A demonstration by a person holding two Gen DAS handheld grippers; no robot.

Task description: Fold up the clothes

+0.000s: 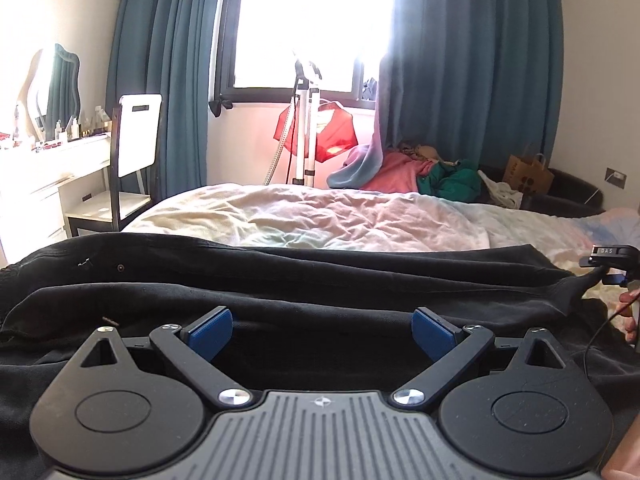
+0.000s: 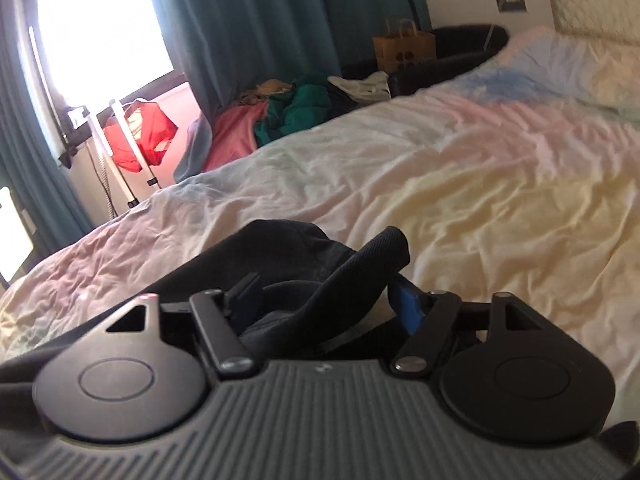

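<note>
Left claw: my left gripper point(image 1: 322, 330) hangs released, blue pads point(image 1: 211, 334) wide apart, low over the black garment point(image 1: 280, 280); I see nothing between them but cloth lying below.
Right claw: my right gripper point(image 2: 326, 304) has a bunched fold of the garment point(image 2: 320, 264) standing up between its pads point(image 2: 408, 306). The fingers look partly closed, but the cloth covers the left pad, so I cannot tell whether they pinch it or only sit around it.
Right claw from the left view: its tip point(image 1: 610, 262) shows at the right edge of the frame, at the garment's pulled-out corner; the contact itself is too small to make out.
Garment: black, spread in long wrinkled folds along the near edge of the bed point(image 1: 320, 216); its near part is cut off behind my left claw.
Bed: rumpled pale quilt, pillow end point(image 2: 580, 68) toward the headboard.
Far side of the bed: a heap of pink and green clothes point(image 1: 420, 172), a paper bag point(image 1: 528, 172) and a red bag point(image 1: 320, 132) on a white stand, all partly hidden by the bed's far edge.
Window: blown out white point(image 1: 312, 20); nothing readable beyond it.
Blur: the right view is smeared throughout.
</note>
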